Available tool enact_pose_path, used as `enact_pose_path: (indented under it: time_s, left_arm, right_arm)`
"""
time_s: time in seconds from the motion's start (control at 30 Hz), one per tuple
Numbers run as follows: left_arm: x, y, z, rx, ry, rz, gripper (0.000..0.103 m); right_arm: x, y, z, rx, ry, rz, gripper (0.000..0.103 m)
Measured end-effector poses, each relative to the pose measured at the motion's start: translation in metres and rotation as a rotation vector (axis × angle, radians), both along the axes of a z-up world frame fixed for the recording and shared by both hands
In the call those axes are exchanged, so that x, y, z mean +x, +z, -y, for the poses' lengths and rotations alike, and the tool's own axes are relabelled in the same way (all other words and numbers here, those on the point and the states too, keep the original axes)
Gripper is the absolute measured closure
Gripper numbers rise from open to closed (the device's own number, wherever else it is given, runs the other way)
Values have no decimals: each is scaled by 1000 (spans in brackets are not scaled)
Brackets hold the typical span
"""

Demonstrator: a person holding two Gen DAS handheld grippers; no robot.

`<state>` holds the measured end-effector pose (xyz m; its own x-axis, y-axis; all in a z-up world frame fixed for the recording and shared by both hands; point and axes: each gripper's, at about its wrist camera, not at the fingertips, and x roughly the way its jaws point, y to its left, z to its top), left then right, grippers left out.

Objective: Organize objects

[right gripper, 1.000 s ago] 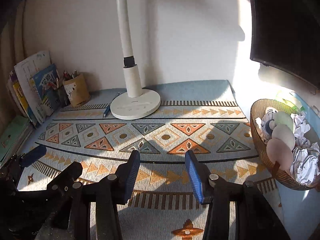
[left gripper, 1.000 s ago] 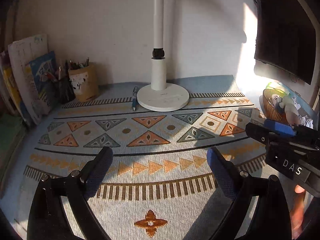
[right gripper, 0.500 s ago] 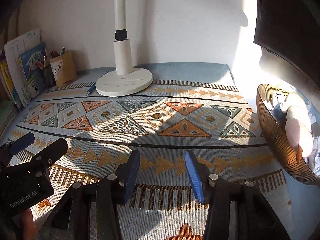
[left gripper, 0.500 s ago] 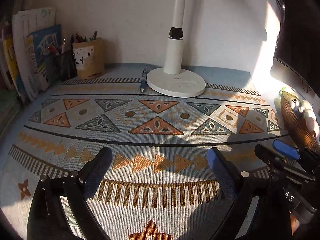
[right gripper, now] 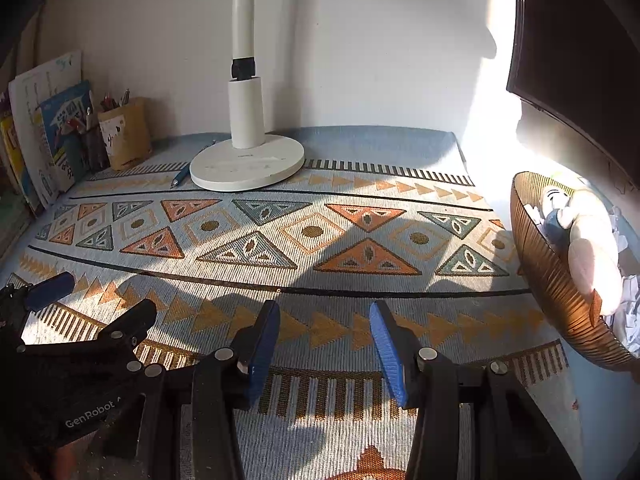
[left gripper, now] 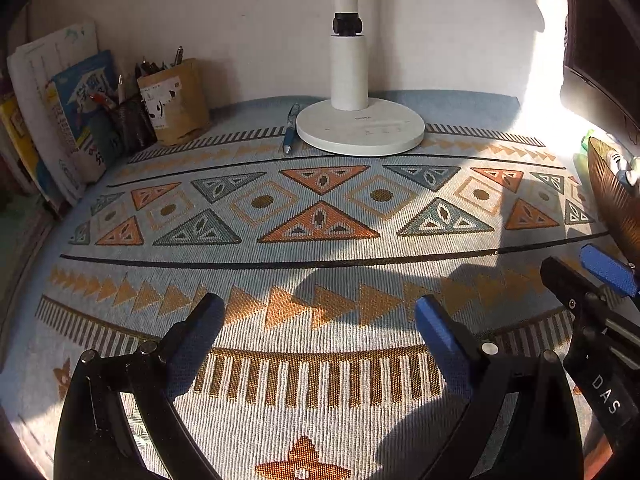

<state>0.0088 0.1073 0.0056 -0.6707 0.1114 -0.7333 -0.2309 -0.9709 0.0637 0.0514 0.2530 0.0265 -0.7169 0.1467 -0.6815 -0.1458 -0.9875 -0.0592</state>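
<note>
Left wrist view: left gripper (left gripper: 320, 312) with blue-padded jaws spread wide and nothing between them, poised low over the woven patterned table mat (left gripper: 320, 264). Right gripper (right gripper: 324, 320) with jaws parted more narrowly, likewise empty, over the same mat. Farther back, lying loose on the mat just beside the round white lamp base (left gripper: 360, 130) on its left: slim blue pen (left gripper: 290, 130), probably the piece to tidy. Behind and left, against the wall: brown paper pen holder (left gripper: 176, 100) and dark mesh cup (left gripper: 132, 124), both stuffed with pens, next to upright booklets (left gripper: 68, 120). Far right: ribbed brown wicker basket (right gripper: 560, 288) holding pale rounded toys and crumpled paper. Likely step: reach to the pen. Best done with the left gripper, approaching across the barrel near its middle, keeping clear of the lamp base edge, closing squarely so the thin barrel does not roll off, then lifting and dropping it tip-down into the paper holder.
</note>
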Motion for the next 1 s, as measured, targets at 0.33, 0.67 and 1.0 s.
enact_pose_path:
  time_s: [0.33, 0.67, 1.0]
  left_arm:
    - [-3, -2, 4, 36, 16, 27, 7]
    - [-3, -2, 4, 38, 11, 27, 7]
    - [-2, -2, 6, 39, 13, 25, 7]
  right_arm:
    - [-1, -1, 1, 2, 5, 5, 58]
    - [-1, -1, 2, 4, 4, 6, 57]
    - [-1, -1, 2, 0, 3, 7, 56]
